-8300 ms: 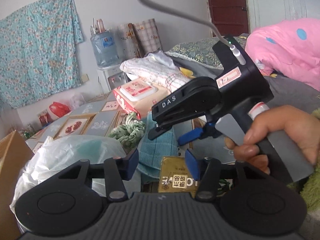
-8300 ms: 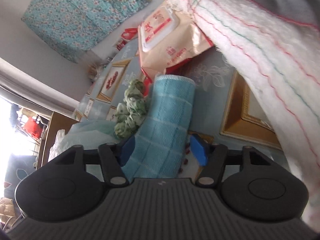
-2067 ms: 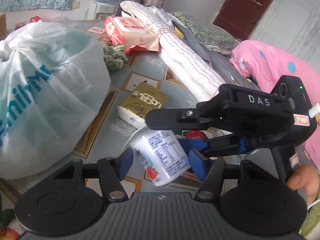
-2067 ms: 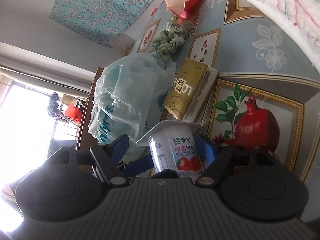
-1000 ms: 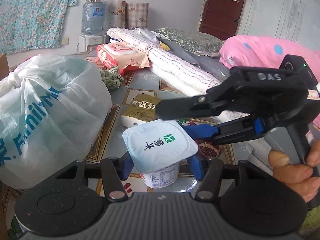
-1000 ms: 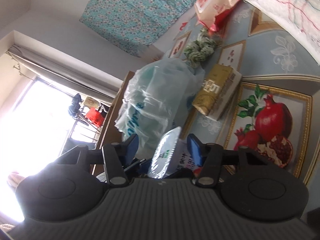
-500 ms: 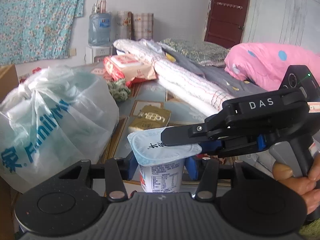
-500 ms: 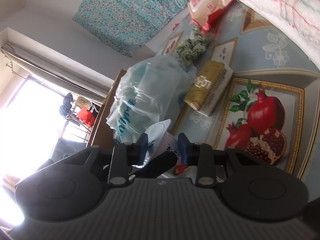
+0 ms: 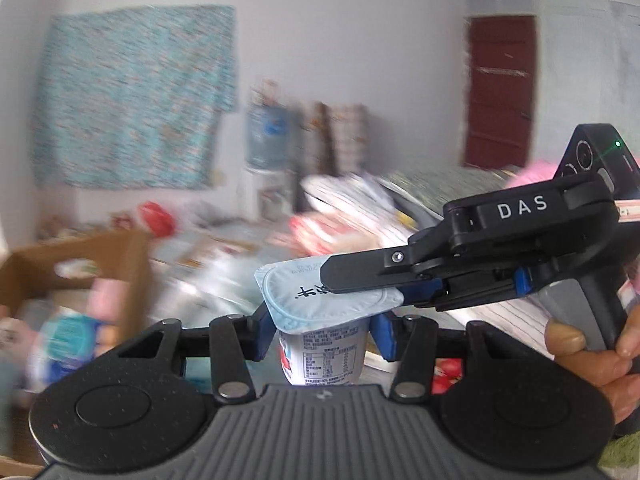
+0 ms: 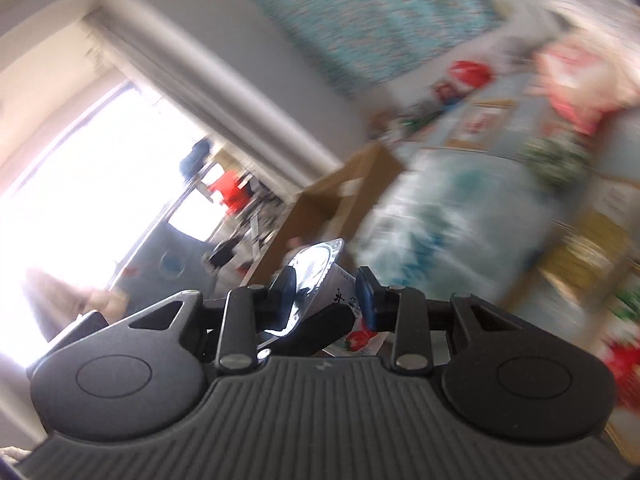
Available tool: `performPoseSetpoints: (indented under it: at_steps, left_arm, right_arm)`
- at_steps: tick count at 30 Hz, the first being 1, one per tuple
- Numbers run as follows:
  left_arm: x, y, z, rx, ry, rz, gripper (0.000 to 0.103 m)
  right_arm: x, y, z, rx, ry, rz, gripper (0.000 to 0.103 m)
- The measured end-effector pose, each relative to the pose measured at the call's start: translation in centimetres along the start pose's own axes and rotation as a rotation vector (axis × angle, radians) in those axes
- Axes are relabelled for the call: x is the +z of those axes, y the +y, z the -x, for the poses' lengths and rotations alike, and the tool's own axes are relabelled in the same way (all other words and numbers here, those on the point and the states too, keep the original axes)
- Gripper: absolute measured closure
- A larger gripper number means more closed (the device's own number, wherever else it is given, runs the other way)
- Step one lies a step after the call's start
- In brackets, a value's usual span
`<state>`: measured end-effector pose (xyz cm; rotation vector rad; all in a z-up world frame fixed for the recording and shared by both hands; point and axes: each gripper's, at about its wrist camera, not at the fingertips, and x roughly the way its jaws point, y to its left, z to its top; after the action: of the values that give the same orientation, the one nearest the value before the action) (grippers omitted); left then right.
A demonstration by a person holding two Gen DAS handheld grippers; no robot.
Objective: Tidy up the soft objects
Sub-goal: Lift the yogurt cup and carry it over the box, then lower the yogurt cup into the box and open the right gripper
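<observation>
Both grippers' fingers [image 9: 381, 336] grip the yogurt cup [image 9: 323, 344] mid-carry; next it likely needs lowering into the box [image 9: 76, 256] beyond them.

The left wrist view looks forward along the left tool [image 9: 322, 330], nearly upright, toward the far wall with the patterned cloth [image 9: 132, 98]. The right wrist view looks along the right tool [image 10: 326, 294], rolled sideways, toward a bright window [image 10: 92, 184]. Both sit close behind a yogurt cup [image 9: 324, 344]. Both views share the cup, cloth, and cardboard box [image 9: 116, 252].
</observation>
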<state>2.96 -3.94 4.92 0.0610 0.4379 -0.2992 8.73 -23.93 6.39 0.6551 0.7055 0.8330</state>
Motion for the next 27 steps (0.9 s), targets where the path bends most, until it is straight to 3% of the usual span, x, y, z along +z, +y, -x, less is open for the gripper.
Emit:
performPoseSetpoints:
  at_steps: [5, 9, 13, 20, 27]
  left_arm:
    - [1.9, 5.3, 3.4, 0.163, -0.013, 0.041, 0.053]
    - [2.3, 10.7, 4.3, 0.258, 0.056, 0.134, 0.053]
    - [1.6, 15.5, 3.1, 0.326, 0.147, 0.211, 0.053]
    - [-1.1, 22.3, -0.2, 0.342, 0.321, 0.34, 0.053]
    - [-2.8, 27.0, -2.3, 0.293, 0.456, 0.469, 0.053]
  right_arm:
    - [3.3, 5.8, -7.4, 0.109, 0.153, 0.097, 0.069]
    - [4.6, 9.5, -15.1, 0.148, 0.313, 0.131, 0.068]
    - [4.7, 11.6, -22.5, 0.131, 0.462, 0.148, 0.067]
    - [2.4, 11.4, -32.7, 0.029, 0.671, 0.128, 0.066]
    - [0.8, 9.6, -37.7, -0.036, 0.782, 0.095, 0.066]
